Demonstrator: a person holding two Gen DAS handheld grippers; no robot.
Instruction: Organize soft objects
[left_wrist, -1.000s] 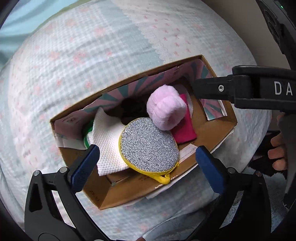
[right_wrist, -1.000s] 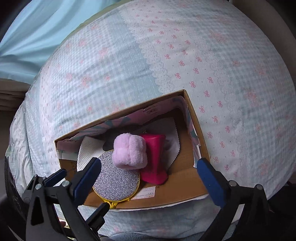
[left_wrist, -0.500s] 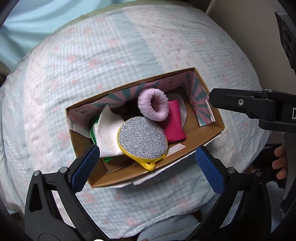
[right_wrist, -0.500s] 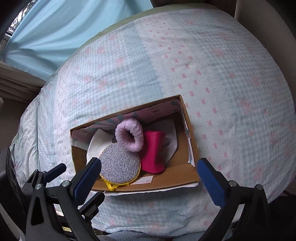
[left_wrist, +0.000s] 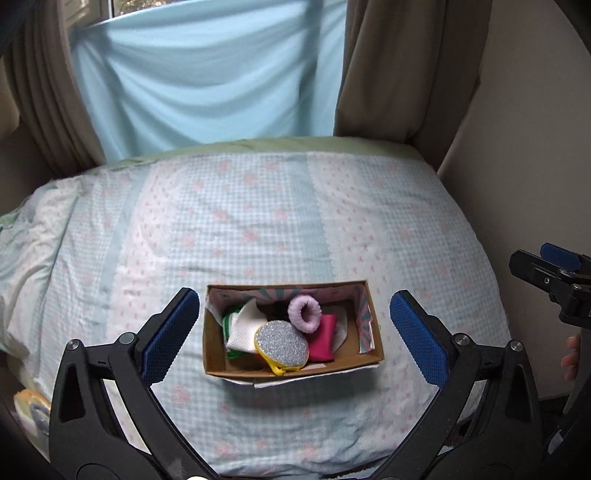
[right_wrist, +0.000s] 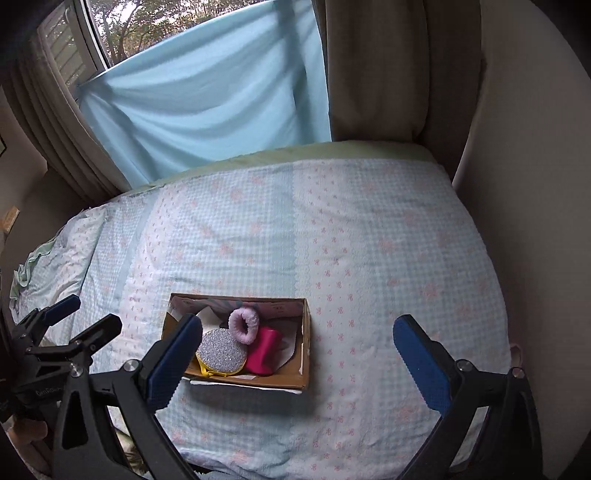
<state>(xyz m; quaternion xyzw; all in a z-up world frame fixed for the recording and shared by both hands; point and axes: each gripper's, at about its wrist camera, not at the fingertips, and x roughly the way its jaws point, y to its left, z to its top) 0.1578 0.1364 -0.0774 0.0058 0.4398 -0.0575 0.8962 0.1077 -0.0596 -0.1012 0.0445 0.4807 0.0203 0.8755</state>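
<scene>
An open cardboard box (left_wrist: 365, 360) sits on the bed and also shows in the right wrist view (right_wrist: 295, 378). It holds a lilac fluffy ring (left_wrist: 304, 314), a silver glitter round pouch with yellow trim (left_wrist: 282, 345), a magenta cloth (left_wrist: 322, 343), a white textured cloth (left_wrist: 243, 328) and something green. The same ring (right_wrist: 243, 325), pouch (right_wrist: 221, 355) and magenta cloth (right_wrist: 264, 350) show in the right wrist view. My left gripper (left_wrist: 295, 338) is open and empty, well back from the box. My right gripper (right_wrist: 299, 363) is open and empty, also held back.
The bed has a pale blue checked cover with pink bows (left_wrist: 258, 221). A light blue sheet (left_wrist: 207, 74) and brown curtains (right_wrist: 373, 66) hang behind it. A wall (right_wrist: 524, 147) stands on the right. The left tool (right_wrist: 48, 332) shows at the right view's left edge.
Both grippers have pulled far back and up from the box, which now looks small. The lilac ring has settled on its side in the box. The window and curtains have come into view.
</scene>
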